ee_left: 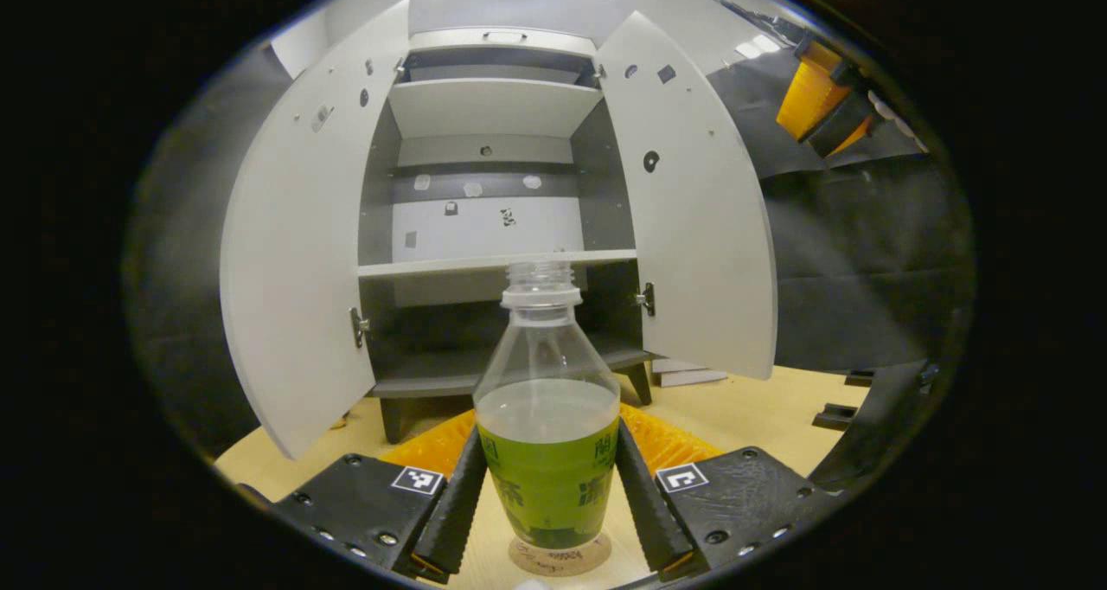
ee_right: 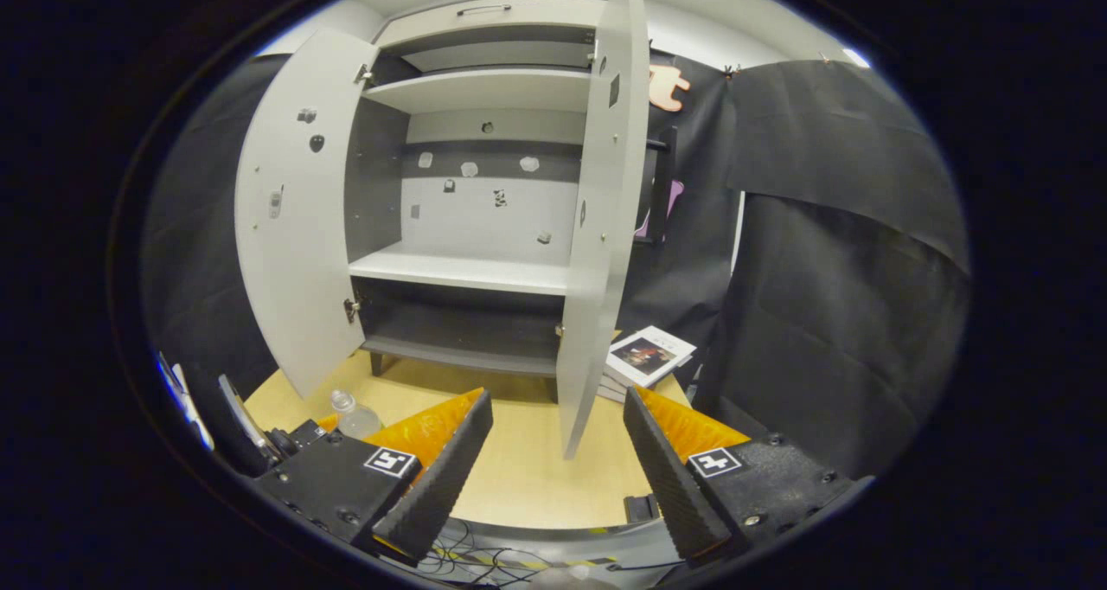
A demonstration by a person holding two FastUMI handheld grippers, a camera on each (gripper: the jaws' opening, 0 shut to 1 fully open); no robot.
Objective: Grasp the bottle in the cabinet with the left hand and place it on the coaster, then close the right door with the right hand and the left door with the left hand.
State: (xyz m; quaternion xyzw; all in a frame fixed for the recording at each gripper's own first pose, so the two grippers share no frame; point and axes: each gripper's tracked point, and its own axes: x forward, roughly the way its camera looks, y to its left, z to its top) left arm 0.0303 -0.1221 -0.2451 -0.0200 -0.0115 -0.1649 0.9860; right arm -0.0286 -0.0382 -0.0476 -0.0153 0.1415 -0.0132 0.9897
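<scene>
A clear bottle (ee_left: 547, 417) with a green label, no cap and some liquid stands upright on a round cork coaster (ee_left: 558, 557) on the wooden table. My left gripper (ee_left: 547, 495) is shut on it, both fingers pressing the label's sides. Behind it the white cabinet (ee_left: 493, 266) has both doors swung wide: the left door (ee_left: 294, 253) and the right door (ee_left: 692, 209). In the right gripper view my right gripper (ee_right: 553, 452) stands open and holds nothing, just in front of the right door's edge (ee_right: 597, 227). The bottle (ee_right: 355, 415) shows low at the left there.
Booklets (ee_right: 649, 356) lie on the table right of the cabinet. Cables (ee_right: 484, 560) run along the table's near edge. The cabinet shelves (ee_right: 467, 270) are bare. An orange and black housing (ee_left: 817, 97) hangs high at the right in the left gripper view.
</scene>
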